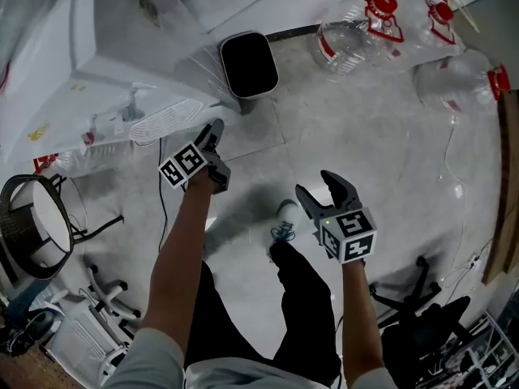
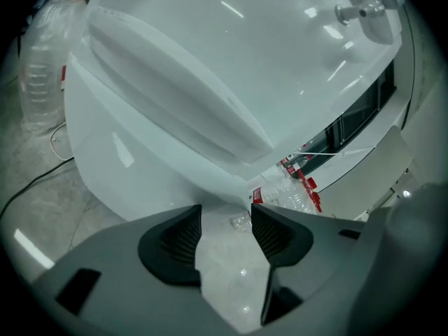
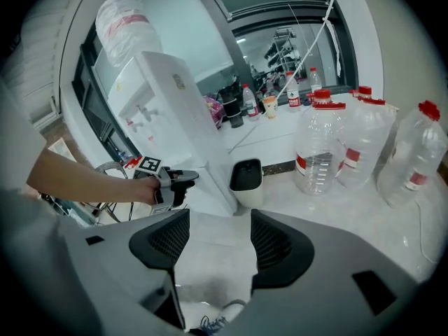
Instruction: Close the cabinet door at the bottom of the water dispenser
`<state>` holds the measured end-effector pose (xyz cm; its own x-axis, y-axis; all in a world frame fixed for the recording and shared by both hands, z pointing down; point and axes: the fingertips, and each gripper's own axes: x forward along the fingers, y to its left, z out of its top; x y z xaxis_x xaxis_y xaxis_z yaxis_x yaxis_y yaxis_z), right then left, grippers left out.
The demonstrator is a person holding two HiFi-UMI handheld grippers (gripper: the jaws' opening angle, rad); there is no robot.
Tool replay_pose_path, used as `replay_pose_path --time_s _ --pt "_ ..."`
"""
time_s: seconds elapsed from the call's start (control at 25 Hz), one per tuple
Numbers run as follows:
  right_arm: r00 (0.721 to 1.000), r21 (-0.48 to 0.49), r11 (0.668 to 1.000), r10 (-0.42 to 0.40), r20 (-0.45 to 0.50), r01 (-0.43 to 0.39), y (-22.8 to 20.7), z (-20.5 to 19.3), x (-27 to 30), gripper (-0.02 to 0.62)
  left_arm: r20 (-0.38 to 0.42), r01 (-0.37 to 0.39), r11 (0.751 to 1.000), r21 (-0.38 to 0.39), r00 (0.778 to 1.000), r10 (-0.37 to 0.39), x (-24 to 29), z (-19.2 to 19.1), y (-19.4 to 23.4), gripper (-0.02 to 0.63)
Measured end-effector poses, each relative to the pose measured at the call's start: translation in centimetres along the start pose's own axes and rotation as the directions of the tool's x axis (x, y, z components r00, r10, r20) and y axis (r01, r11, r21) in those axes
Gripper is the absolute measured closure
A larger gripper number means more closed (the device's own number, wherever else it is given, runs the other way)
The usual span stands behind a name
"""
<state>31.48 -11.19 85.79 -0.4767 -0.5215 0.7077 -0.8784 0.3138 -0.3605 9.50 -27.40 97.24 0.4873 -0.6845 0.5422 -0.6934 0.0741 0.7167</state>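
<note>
the person stands on a pale tiled floor (image 1: 365, 136) facing a white water dispenser (image 3: 175, 110), which carries an upturned bottle (image 3: 126, 19) on top. the left gripper (image 1: 215, 128) reaches forward to the lower part of the dispenser, and the right gripper view shows it (image 3: 183, 177) right at the bottom front of the cabinet. the left gripper view is filled by the cabinet door (image 2: 175, 103), a glossy white panel with a long raised oval moulding running across it. the door stands ajar: past its edge a dark gap shows clear bottles with red labels (image 2: 301, 180), and the dispenser's taps (image 2: 364, 9) sit above. the left gripper's (image 2: 225, 215) jaws are spread with nothing pinched between them. they sit very close to the lower edge of the door, though i cannot tell whether they touch it.

the right gripper (image 1: 315, 183) hangs lower and nearer the person, well apart from the dispenser, pointing down at the floor. its jaws (image 3: 213, 219) are spread too, with only bare floor and the tip of a shoe (image 1: 284, 217) in view between them.

a small white bin with a black inside (image 1: 247, 94) stands just beside the dispenser. several large clear water jugs with red caps (image 3: 318, 152) stand further to the right. an office chair (image 1: 422, 314) is behind the person's right side.
</note>
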Motion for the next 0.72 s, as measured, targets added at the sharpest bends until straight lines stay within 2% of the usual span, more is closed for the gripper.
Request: replay_pose_path --time_s 0.2,0.48,0.52,0.6,0.72 --pt "1.000 0.001 1.000 -0.003 -0.010 0.003 -1.7 -0.1 0.1 0.298 0.084 -0.010 0.998 0.063 0.996 0.004 1.8 1.9 -0.6 0.373" --pt "1.000 -0.020 1.000 -0.015 -0.016 0.014 -2.4 1.4 -1.6 0.298 0.057 -0.031 0.997 0.074 0.998 0.027 0.9 1.5 -1.4 0.373" --pt "1.000 -0.023 1.000 -0.017 -0.012 0.017 -2.1 2.1 -2.1 0.298 0.035 -0.050 0.994 0.099 0.998 0.046 0.1 1.2 -1.5 0.374" --pt "1.000 -0.030 0.999 -0.020 0.006 0.020 -1.3 3.9 -3.1 0.303 -0.018 -0.093 0.975 0.200 0.995 0.098 -2.1 1.1 -1.9 0.386" --pt "0.999 -0.085 0.996 -0.034 0.038 0.037 0.2 7.7 -4.7 0.334 -0.072 -0.085 0.921 0.380 0.990 0.121 -5.5 2.2 -3.8 0.458"
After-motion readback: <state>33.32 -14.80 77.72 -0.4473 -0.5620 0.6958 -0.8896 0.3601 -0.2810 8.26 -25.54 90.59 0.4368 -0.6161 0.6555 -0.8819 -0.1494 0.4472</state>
